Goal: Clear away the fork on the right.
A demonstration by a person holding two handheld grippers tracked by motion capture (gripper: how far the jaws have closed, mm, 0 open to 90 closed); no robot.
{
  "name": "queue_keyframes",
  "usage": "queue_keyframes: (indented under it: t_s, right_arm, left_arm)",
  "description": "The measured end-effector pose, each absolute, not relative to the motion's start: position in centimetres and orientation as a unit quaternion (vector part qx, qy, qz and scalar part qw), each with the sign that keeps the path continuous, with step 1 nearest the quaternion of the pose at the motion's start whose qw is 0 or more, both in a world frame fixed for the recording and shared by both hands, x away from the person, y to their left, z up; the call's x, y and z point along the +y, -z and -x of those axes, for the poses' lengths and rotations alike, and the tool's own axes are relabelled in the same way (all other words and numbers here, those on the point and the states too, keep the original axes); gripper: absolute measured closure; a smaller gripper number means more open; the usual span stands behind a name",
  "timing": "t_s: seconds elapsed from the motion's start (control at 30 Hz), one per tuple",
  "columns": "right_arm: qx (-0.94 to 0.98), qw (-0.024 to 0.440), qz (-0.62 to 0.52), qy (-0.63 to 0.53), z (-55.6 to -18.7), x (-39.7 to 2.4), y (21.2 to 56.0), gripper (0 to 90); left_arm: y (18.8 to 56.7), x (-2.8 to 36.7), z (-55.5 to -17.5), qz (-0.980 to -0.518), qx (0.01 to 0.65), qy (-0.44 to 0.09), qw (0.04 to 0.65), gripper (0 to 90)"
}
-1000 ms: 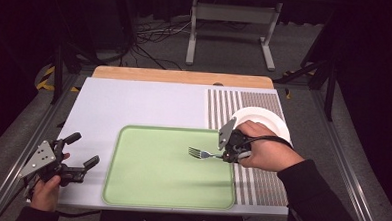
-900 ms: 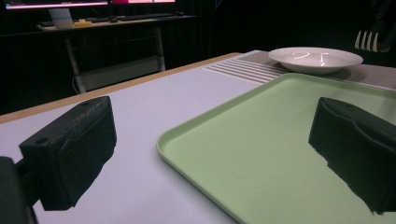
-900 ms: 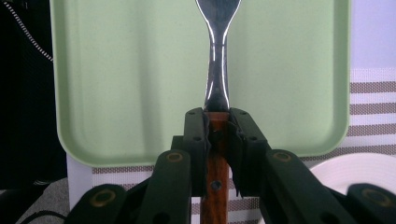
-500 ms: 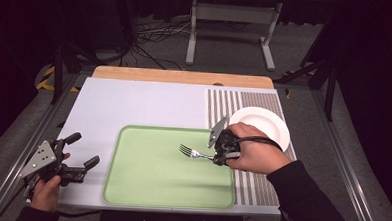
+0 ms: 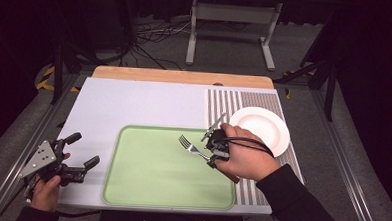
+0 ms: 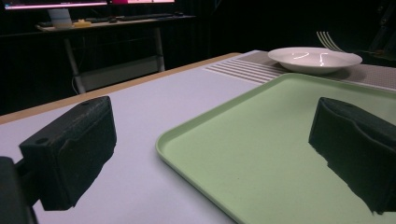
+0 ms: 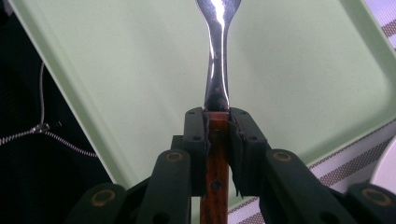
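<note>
A fork (image 5: 190, 147) with a wooden handle (image 7: 215, 163) and a steel neck (image 7: 217, 70) is clamped in my right gripper (image 5: 213, 150), which hovers over the right part of the green tray (image 5: 151, 183). Its tines point left across the tray. In the right gripper view both black pads (image 7: 196, 135) press on the handle. My left gripper (image 5: 77, 149) rests at the table's front left, just beside the tray's left edge, jaws spread wide with nothing between them. A white plate (image 5: 259, 129) sits on the striped mat (image 5: 234, 103) at the right; the left gripper view shows the plate (image 6: 315, 58) beyond the tray (image 6: 261, 140).
The pale table top (image 5: 134, 105) stretches behind the tray, with a wooden strip (image 5: 180, 76) along its far edge. Beyond the table stand a metal frame (image 5: 233, 22) and loose cables (image 5: 147, 33) on the floor. Metal rails run along both sides of the table.
My right gripper has carried the fork leftward, off the striped mat's edge and over the tray. The left gripper has stayed put.
</note>
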State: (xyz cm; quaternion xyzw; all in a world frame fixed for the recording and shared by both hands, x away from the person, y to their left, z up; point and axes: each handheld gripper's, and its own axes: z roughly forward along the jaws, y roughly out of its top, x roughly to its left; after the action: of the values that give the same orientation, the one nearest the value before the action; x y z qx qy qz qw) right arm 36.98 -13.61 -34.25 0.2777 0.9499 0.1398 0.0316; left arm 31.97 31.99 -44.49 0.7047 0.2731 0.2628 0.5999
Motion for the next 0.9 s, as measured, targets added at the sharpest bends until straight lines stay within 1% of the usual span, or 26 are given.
queue_keyframes:
  t_s: [0.53, 0.6, 0.9]
  right_arm:
    - [0.908, 0.032, -0.396, -0.137, -37.2, -13.0, 34.8, 78.2]
    - [0.903, 0.027, -0.408, -0.133, -37.3, -12.9, 35.0, 78.2]
    - [0.898, 0.029, -0.418, -0.136, -37.8, -12.7, 35.7, 78.2]
  left_arm:
    - [44.5, 32.0, -32.0, -0.705, 0.274, -0.262, 0.600, 1.5]
    - [44.5, 32.0, -32.0, -0.704, 0.274, -0.262, 0.600, 1.6]
    - [44.5, 32.0, -32.0, -0.704, 0.274, -0.262, 0.600, 1.6]
